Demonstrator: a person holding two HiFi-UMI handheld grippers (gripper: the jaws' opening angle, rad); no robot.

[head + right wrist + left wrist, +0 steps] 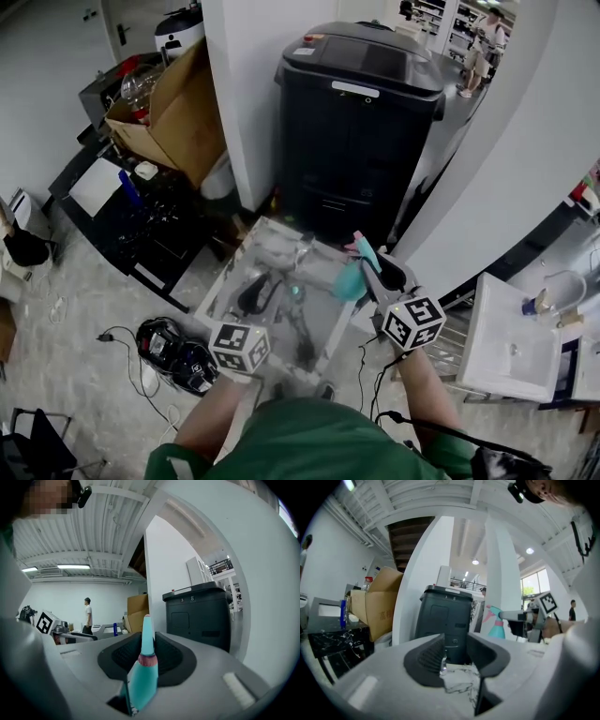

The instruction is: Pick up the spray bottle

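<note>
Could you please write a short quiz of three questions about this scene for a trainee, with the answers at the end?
1. True or false: the left gripper holds the spray bottle.
2. Which colour is the body of the spray bottle? A) teal B) yellow C) red
3. Fill in: beyond the table stands a large black ____.

Key: 1 false, the right gripper is closed on it and the left gripper is open and empty; 2 A; 3 bin.
</note>
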